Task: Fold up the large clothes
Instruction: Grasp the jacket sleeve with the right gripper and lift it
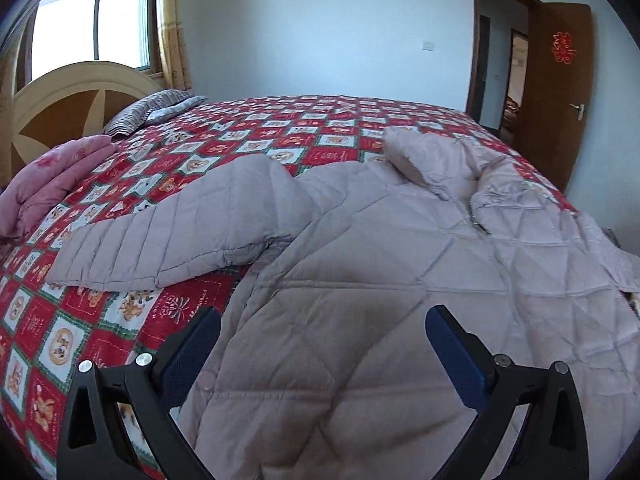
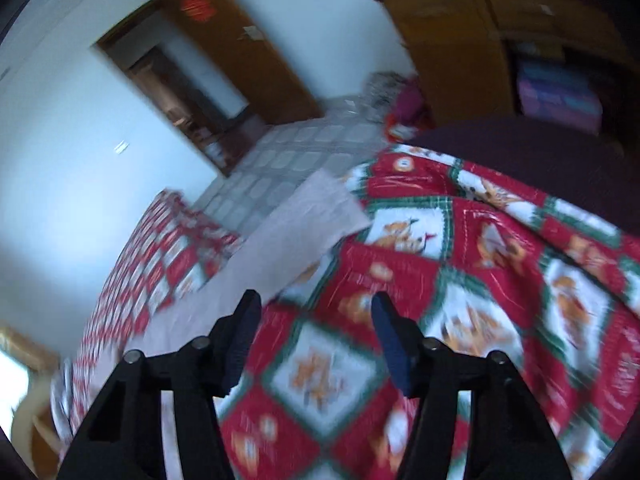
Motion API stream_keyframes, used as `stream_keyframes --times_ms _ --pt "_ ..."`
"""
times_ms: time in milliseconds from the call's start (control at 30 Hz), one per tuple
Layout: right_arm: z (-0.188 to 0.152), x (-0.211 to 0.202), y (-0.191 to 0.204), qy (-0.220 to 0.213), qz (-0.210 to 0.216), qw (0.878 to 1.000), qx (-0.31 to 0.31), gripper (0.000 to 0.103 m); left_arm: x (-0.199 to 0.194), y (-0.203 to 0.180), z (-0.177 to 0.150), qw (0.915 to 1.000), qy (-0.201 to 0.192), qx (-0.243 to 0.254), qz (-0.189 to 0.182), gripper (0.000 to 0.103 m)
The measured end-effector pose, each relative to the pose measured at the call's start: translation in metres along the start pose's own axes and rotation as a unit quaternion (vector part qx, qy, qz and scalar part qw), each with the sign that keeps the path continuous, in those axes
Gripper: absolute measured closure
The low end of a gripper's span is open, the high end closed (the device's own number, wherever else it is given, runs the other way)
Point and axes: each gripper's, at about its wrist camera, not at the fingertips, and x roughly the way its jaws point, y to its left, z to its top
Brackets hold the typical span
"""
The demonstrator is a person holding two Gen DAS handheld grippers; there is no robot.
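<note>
Closest to the lens in your left wrist view is the left gripper (image 1: 322, 330) at the bottom of the frame, jaws spread wide with the blue pads (image 1: 454, 356) well apart and nothing clamped. It hangs over the lower body of the quilted jacket (image 1: 360, 288), and I can't tell if the pads brush the fabric.

The jacket is a pale pinkish-grey puffer, lying front up on the bed and filling the middle and right of that frame. Its zipper (image 1: 474, 216) runs up toward the collar (image 1: 412, 152) in the upper middle. One sleeve (image 1: 160, 248) sticks out toward the left of the frame, flat on the bedspread.

Your right wrist view is pretty blurry. The right gripper (image 2: 316, 328) sits at the bottom centre, jaws about halfway apart and nothing between them, just bedspread behind. A pale strip of the jacket runs diagonally from the lower left up to the centre of that frame, left of the fingers and not touching them as far as I can see.

Outward from there: the red-and-white checked bedspread (image 1: 248, 132) covers the whole bed. A pink folded blanket (image 1: 52, 176) sits at the left edge, a striped pillow (image 1: 160, 110) just above it by the cream headboard (image 1: 72, 96), and a window (image 1: 96, 16) in the upper left. An open brown door (image 1: 560, 92) is at the upper right. In the right view a wooden cabinet (image 2: 480, 28) fills the upper right.
</note>
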Motion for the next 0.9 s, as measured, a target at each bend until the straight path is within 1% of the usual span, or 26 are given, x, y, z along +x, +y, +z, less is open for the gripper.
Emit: stream_keyframes --times_ms 33,67,100,167,233,267,367,400,467,500,533,633,767,833,867,900 --pt "0.007 0.015 0.003 0.006 -0.01 1.0 -0.003 0.054 0.007 0.0 0.0 1.0 0.001 0.0 0.002 0.001" --pt "0.014 0.024 0.005 0.008 -0.016 1.0 -0.007 0.055 0.013 0.0 -0.002 1.0 0.003 -0.001 0.001 0.001" --pt "0.022 0.037 0.009 0.006 -0.031 0.999 -0.012 0.055 0.019 0.0 -0.005 0.9999 0.008 -0.003 -0.005 0.001" --pt "0.028 0.047 0.009 -0.002 -0.048 0.999 -0.002 0.055 0.032 0.002 -0.011 0.9995 0.026 -0.011 -0.015 0.001" --pt "0.035 0.062 0.005 0.004 -0.073 0.997 0.012 0.055 0.042 0.005 -0.019 0.9986 0.044 -0.022 -0.018 0.001" --pt "0.035 0.069 0.004 0.008 -0.081 0.997 0.021 0.055 0.043 0.004 -0.02 0.9985 0.046 -0.023 -0.02 0.001" --pt "0.035 0.085 0.002 0.02 -0.104 0.994 0.016 0.055 0.046 0.003 -0.02 0.9984 0.049 -0.022 -0.02 0.001" --pt "0.036 0.085 0.002 0.014 -0.104 0.994 0.015 0.055 0.048 0.003 -0.021 0.9982 0.052 -0.021 -0.02 0.001" --pt "0.036 0.084 0.002 0.007 -0.112 0.994 -0.002 0.063 0.05 0.003 -0.02 0.998 0.056 -0.02 -0.019 0.001" --pt "0.038 0.087 0.001 0.006 -0.117 0.993 -0.011 0.071 0.05 0.003 -0.02 0.998 0.057 -0.021 -0.019 0.001" --pt "0.039 0.086 0.0 0.007 -0.119 0.993 -0.021 0.081 0.051 0.003 -0.02 0.9979 0.058 -0.022 -0.02 0.001" --pt "0.04 0.08 0.0 0.015 -0.108 0.993 -0.043 0.092 0.052 0.003 -0.021 0.9979 0.057 -0.023 -0.021 0.001" --pt "0.044 0.053 0.02 -0.008 -0.088 0.992 -0.09 0.093 0.052 0.004 -0.021 0.9978 0.056 -0.026 -0.025 0.001" --pt "0.048 0.025 0.041 -0.03 -0.078 0.989 -0.125 0.094 0.052 0.004 -0.021 0.9977 0.056 -0.028 -0.026 0.001" --pt "0.048 0.019 0.049 -0.037 -0.075 0.987 -0.135 0.094 0.052 0.004 -0.022 0.9977 0.055 -0.029 -0.027 0.001" --pt "0.048 0.0 0.064 -0.048 -0.064 0.985 -0.154 0.093 0.052 0.005 -0.022 0.9976 0.055 -0.031 -0.028 0.001"
